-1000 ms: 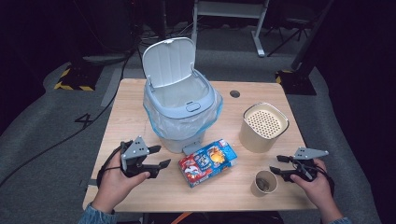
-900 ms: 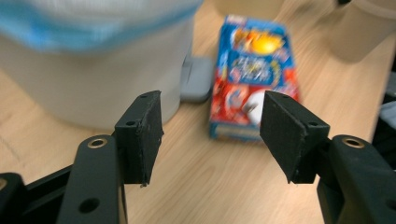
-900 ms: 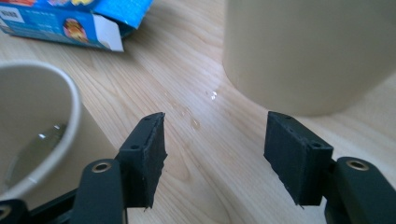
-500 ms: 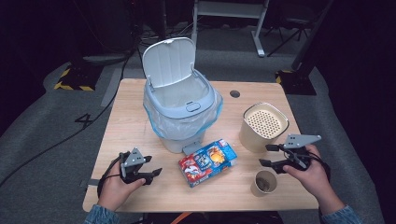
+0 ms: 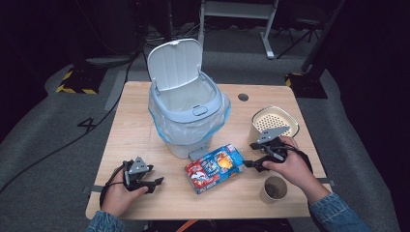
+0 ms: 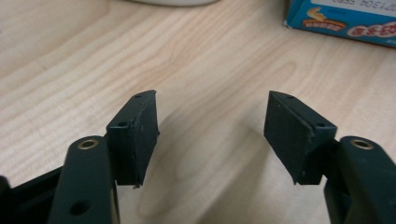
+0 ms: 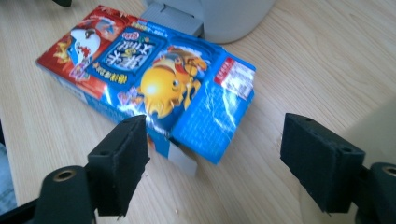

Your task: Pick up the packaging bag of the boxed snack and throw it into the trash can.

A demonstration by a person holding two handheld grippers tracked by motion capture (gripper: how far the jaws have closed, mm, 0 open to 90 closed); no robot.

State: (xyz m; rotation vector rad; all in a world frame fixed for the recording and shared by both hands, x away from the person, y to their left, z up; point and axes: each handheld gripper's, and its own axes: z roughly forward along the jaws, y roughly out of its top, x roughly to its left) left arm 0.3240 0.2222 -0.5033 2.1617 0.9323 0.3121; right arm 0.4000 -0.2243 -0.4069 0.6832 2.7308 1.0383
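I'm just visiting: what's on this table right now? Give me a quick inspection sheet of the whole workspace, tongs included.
Surface: wooden table, with a small round hole near its far edge.
Job's things: colourful snack box lying flat; one end flap looks torn open.
Clutter: lidded bin, lid up, with a plastic liner; perforated cream container; paper cup.
Grippers: left tongs open over bare wood; right tongs have just been opening, aimed at the box, nothing between them.
Cables: black cable looping from the left tongs; another crossing the floor.
Surroundings: grey floor, dark room, desk legs behind.
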